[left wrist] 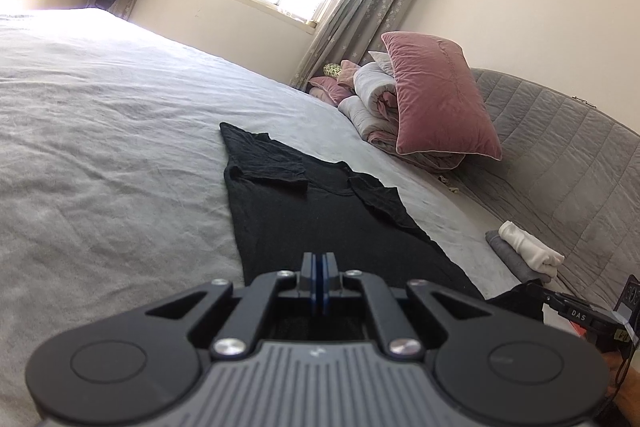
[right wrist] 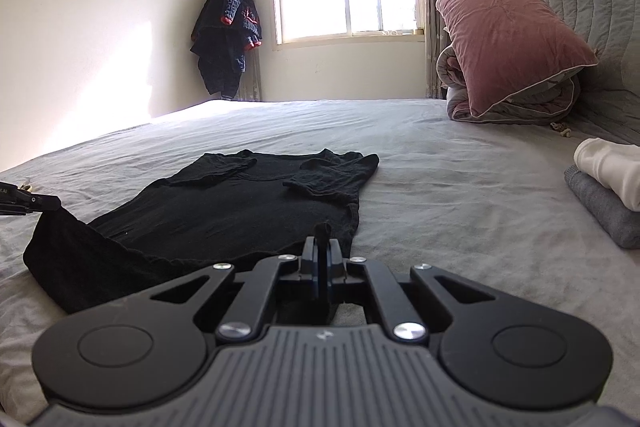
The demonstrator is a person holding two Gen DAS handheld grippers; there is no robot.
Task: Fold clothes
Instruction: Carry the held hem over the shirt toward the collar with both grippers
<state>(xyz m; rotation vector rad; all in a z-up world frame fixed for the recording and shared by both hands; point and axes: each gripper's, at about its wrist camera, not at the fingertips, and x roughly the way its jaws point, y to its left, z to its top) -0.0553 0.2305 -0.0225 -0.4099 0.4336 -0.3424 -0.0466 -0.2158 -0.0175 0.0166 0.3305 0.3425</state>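
On grey bed (right wrist: 420, 163), both tools pinching black T-shirt (right wrist: 240, 203).

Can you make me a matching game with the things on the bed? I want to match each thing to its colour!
Things:
1. T-shirt
2. Pillow
3. Rolled cloth
4. Folded towel

Colours:
A. white
B. grey
C. black
D. pink

Pairs: 1-C, 2-D, 3-A, 4-B

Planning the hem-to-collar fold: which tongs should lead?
Neither clearly: left tongs and right tongs each pinch a hem corner of the black T-shirt. Sleeves already folded in, so both likely carry together.
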